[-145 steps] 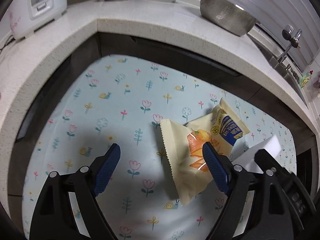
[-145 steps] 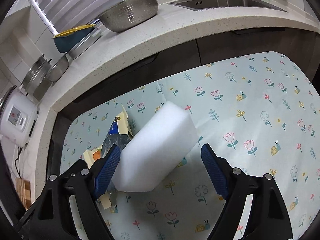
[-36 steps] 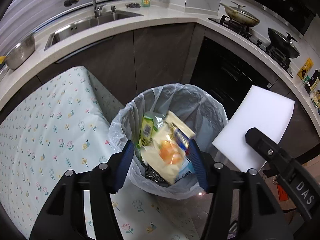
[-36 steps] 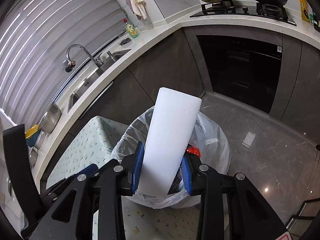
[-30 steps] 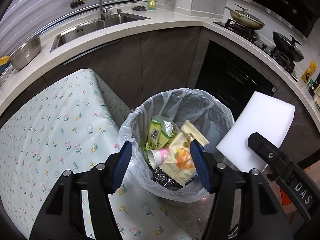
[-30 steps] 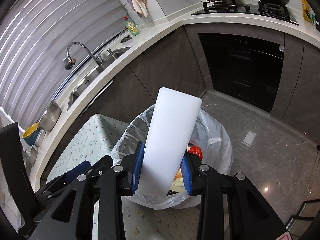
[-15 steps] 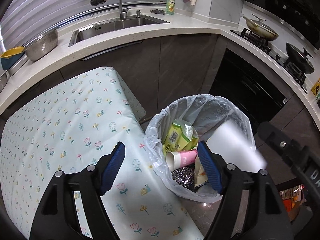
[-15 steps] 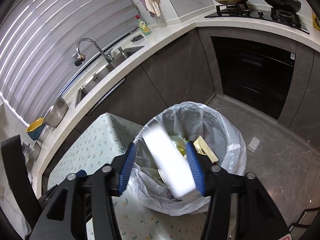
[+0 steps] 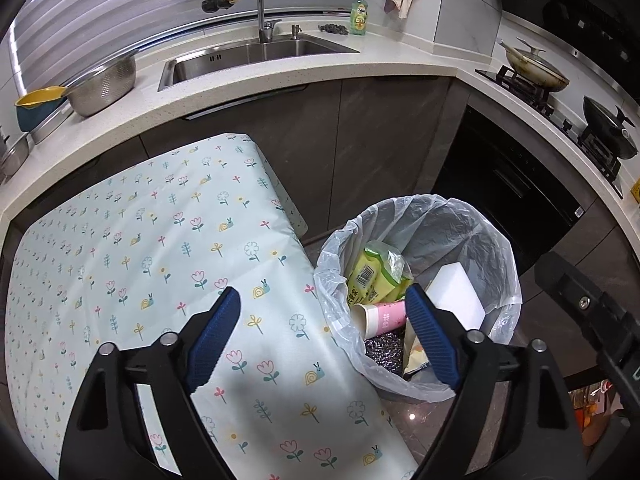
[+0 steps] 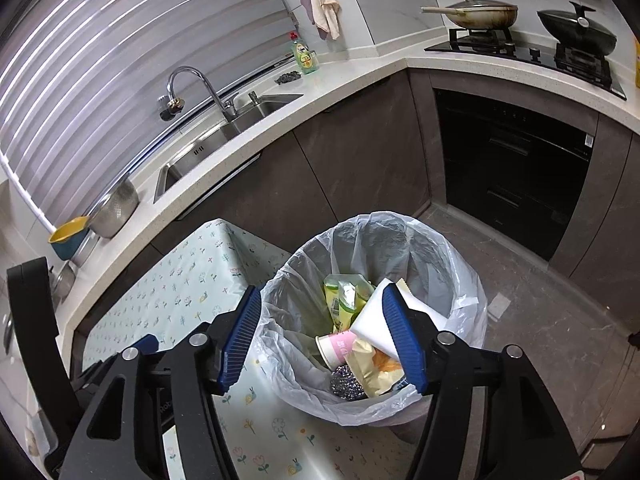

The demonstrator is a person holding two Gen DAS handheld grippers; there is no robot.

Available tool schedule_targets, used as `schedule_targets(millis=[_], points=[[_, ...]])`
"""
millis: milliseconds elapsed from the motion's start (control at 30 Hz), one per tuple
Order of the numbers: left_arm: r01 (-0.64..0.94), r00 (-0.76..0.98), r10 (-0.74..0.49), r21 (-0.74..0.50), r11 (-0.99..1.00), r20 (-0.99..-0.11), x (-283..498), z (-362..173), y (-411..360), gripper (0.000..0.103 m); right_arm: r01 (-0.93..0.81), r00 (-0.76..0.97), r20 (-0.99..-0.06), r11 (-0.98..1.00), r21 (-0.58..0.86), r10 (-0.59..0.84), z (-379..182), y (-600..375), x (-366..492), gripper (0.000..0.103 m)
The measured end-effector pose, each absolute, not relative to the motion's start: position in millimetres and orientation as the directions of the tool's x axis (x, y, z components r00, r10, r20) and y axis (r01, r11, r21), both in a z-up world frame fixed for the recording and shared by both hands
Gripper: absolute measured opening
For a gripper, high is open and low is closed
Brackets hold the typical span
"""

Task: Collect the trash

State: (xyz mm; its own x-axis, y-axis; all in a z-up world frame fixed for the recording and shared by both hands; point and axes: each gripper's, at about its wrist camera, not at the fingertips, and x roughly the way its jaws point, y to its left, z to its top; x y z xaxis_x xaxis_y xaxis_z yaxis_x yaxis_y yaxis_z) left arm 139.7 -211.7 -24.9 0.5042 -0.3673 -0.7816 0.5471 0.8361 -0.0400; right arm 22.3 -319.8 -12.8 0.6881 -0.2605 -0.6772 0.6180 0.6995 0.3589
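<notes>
A bin lined with a clear plastic bag [image 9: 472, 228] [image 10: 452, 264] stands beside the table. Inside lie a white foam block [image 9: 456, 296] [image 10: 374, 320], a green wrapper [image 9: 370, 272] [image 10: 340, 294], a pink paper cup [image 9: 380, 316] [image 10: 336, 346], a yellow snack bag [image 10: 376, 366] and a metal scourer [image 10: 346, 386]. My left gripper [image 9: 324, 336] is open and empty above the table's edge, next to the bin. My right gripper [image 10: 324, 338] is open and empty above the bin.
The table with a flowered cloth [image 9: 140, 248] [image 10: 188, 280] lies left of the bin. A worktop with sink [image 9: 248, 54], colander [image 9: 104, 84] and stove with pans [image 10: 520, 28] runs behind. Dark cabinets and grey floor [image 10: 540, 340] lie right.
My right gripper has opened and the white foam block has dropped into the bin. The left gripper has let the snack bags fall in and drawn back over the table.
</notes>
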Motion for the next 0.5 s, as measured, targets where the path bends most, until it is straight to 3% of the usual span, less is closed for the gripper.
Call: schedule_targets(millis=[233,500], points=[[0.526,0.525,-0.347,-0.024,0.85,-0.777,137.4,-21.0,-200.3,0.091,0.603,0.673,-0.685,0.743,0.29,-0.279,-5.8,-310.1,20.2,0.076],[0.506,0.532,-0.321,-0.01,0.863,-0.783,129.6,-23.9,-184.0,0.092,0.564,0.65,-0.702,0.803,0.19,-0.291,-4.4,-287.2,17.1,0.084]])
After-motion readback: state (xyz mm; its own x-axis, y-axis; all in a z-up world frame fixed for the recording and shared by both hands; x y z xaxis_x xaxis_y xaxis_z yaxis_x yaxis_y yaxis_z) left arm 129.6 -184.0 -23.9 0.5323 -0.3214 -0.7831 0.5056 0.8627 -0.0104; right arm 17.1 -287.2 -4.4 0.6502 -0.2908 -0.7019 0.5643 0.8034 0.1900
